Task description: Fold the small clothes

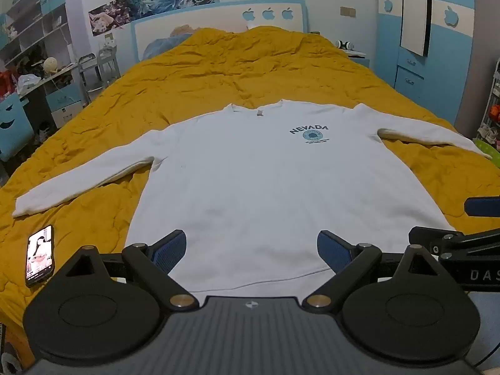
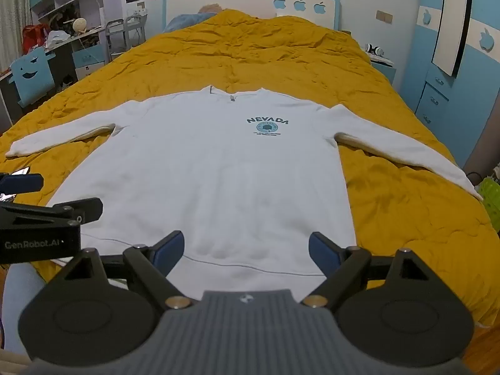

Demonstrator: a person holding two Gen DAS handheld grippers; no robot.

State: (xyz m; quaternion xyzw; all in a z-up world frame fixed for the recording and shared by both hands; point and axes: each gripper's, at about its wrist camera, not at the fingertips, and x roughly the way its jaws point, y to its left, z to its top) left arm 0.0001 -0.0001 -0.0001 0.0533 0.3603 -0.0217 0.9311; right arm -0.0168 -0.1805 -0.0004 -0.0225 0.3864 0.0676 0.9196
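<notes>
On yellow bedspread (image 1: 218,72), white sweatshirt (image 1: 250,181) lies spread flat.

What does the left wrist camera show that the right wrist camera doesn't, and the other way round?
Only the left wrist view shows the whole phone, lying lit on the bedspread beside the left cuff. Only the right wrist view shows a strip of wooden floor past the bed's corner. Both show the white sweatshirt spread flat on the yellow bedspread, sleeves out, and both the left gripper and right gripper open over its hem.
</notes>
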